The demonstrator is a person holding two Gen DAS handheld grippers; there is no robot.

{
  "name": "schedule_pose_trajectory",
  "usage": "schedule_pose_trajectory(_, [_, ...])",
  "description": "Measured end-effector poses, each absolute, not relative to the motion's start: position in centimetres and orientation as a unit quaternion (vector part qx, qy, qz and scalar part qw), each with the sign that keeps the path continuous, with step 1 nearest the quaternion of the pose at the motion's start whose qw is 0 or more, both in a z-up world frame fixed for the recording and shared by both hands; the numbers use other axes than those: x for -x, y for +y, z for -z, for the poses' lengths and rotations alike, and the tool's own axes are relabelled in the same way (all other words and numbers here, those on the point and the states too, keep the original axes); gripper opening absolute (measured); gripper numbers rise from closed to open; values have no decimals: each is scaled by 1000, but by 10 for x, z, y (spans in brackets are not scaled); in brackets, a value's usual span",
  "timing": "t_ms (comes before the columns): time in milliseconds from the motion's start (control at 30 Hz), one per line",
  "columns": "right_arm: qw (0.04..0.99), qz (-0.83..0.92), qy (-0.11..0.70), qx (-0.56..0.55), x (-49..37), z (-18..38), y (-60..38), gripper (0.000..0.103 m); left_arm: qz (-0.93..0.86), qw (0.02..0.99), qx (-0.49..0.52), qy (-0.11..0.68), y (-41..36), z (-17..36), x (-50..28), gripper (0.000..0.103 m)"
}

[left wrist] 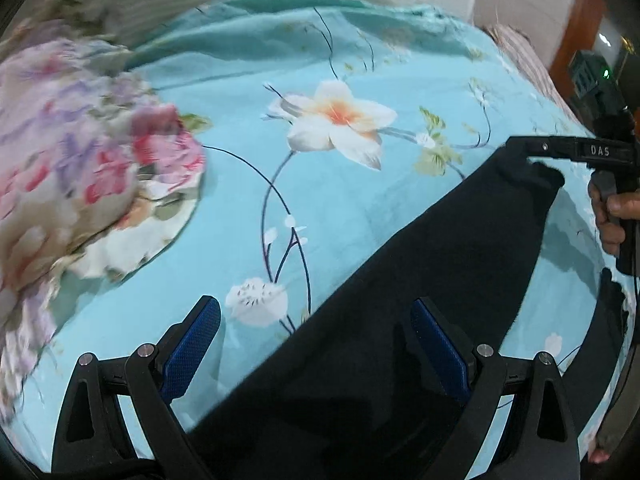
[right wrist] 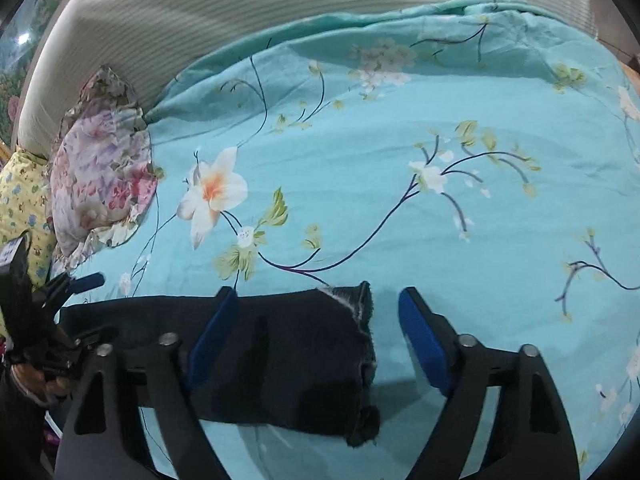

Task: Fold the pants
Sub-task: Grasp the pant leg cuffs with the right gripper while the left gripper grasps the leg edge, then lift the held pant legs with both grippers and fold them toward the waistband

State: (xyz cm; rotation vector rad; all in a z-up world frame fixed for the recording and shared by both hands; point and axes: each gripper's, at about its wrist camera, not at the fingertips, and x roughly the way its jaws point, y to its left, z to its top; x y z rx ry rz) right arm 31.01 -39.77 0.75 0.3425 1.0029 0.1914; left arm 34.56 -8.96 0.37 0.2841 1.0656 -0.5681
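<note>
Left gripper (left wrist: 316, 344) nearest cam, blue pads (left wrist: 192, 344) spread wide, nothing gripped, hovering over black pants (left wrist: 420, 300). Pants laid flat on teal floral bedsheet (left wrist: 240, 200), leg running diagonally toward far hem. Right gripper (right wrist: 318, 334) likewise wide open, empty, straddling frayed hem end (right wrist: 360, 312); left pad over fabric, right pad over bare sheet. Floral pillow (right wrist: 100, 184) at sheet's far-left edge, well apart from pants.
</note>
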Motion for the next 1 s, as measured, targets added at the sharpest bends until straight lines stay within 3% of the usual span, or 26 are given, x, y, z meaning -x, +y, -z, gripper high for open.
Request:
schedule_pose_trajectory(33, [857, -95, 479, -164, -311, -6, -397, 72, 274, 804, -140, 509, -93, 1, -349, 97])
schedule_pose_trajectory(100, [855, -98, 484, -161, -313, -2, -396, 53, 273, 792, -153, 524, -98, 11, -354, 92])
schedule_pose_trajectory(133, [854, -99, 485, -160, -314, -1, -397, 46, 272, 789, -158, 527, -99, 14, -354, 83])
schedule_pose_trajectory(200, [853, -100, 484, -170, -313, -1, -400, 23, 275, 792, -157, 522, -98, 13, -348, 68])
schedule_pose_trajectory(267, [854, -106, 477, -182, -310, -4, -404, 11, 295, 784, -133, 530, -96, 10, -343, 27])
schedule_pose_trajectory(333, [854, -113, 470, -194, -306, -9, -409, 10, 301, 779, -120, 537, -94, 6, -334, 15])
schedule_pose_trajectory(667, [872, -171, 420, -187, -245, -45, -413, 8, 339, 793, -76, 500, -84, -43, -236, 8])
schedule_pose_trajectory(1000, [868, -185, 416, -197, -168, -42, -430, 8, 344, 801, -33, 488, -85, -43, -161, 8])
